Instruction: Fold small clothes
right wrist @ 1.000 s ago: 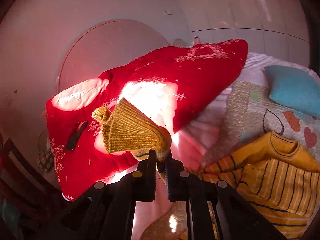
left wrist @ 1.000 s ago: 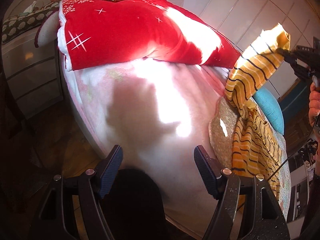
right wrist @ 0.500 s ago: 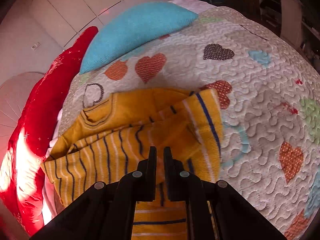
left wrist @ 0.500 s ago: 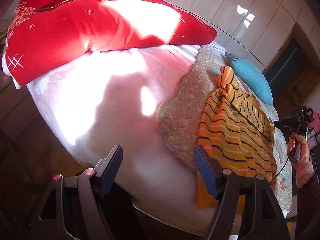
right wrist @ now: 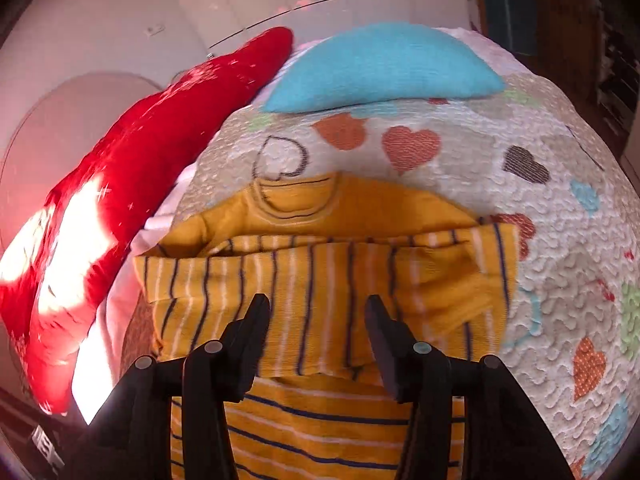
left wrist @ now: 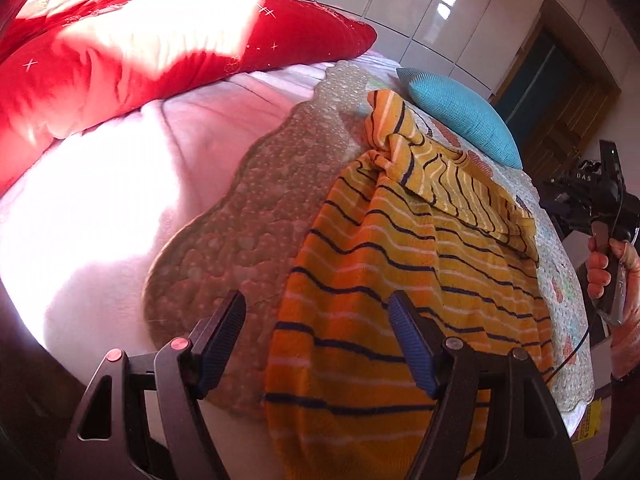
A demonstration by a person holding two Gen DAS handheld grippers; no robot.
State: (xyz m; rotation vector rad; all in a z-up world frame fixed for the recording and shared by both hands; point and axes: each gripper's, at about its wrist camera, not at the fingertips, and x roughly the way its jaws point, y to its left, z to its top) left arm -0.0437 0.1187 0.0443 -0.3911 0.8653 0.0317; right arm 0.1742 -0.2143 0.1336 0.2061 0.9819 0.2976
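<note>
A yellow striped sweater (right wrist: pixel 312 280) lies on a quilt (right wrist: pixel 560 240) with hearts, spread over the bed (left wrist: pixel 120 208). One sleeve (right wrist: pixel 280 276) is folded across the chest, its stripes running crosswise to those of the body below it. The round neckline (right wrist: pixel 296 200) points toward a blue pillow (right wrist: pixel 380 68) at the head of the quilt, near but apart from it. A red pillow (right wrist: pixel 140 184) lies to the left along the wall, well apart from the sweater, with bright sunlight on it.

The right claw (right wrist: pixel 316 332) hangs over the folded sleeve with its jaws spread and nothing between them; whether its tips touch the cloth cannot be told. In the left wrist view the same claw (left wrist: pixel 548 202) shows at the far right edge, gripped by a hand (left wrist: pixel 604 268), just past the sweater's far side.

The left claw (left wrist: pixel 318 344) is also spread wide and empty, with blue ribbed pads (left wrist: pixel 224 340). It sits at the sweater's (left wrist: pixel 400 280) lower hem, one finger over the bare quilt (left wrist: pixel 240 208) and the other over the striped cloth. From this side the folded sleeve (left wrist: pixel 448 176) lies rumpled across the upper body, bunched into a knot-like twist near the shoulder. The pink sheet (left wrist: pixel 80 220) left of the quilt is washed out by sun, and the red pillow (left wrist: pixel 160 40) rests on it at the top.
</note>
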